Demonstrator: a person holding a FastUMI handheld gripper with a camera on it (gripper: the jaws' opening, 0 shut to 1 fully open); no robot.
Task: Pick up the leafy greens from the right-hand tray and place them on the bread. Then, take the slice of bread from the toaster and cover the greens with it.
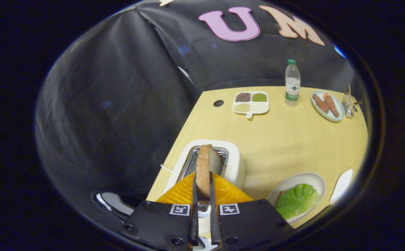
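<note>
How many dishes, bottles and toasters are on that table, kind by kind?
Dishes: 4 (white divided tray of beans, oval plate of sausages, plate with green lettuce leaf, white plate beside it)
Clear plastic bottles: 1
White toasters: 1
Total: 6

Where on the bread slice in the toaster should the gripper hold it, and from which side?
By its top edge, from straight above. The bread slice stands upright in the toaster slot, so just the upper part is free. The gripper already has one finger on each flat face, apparently closed on it.
</note>
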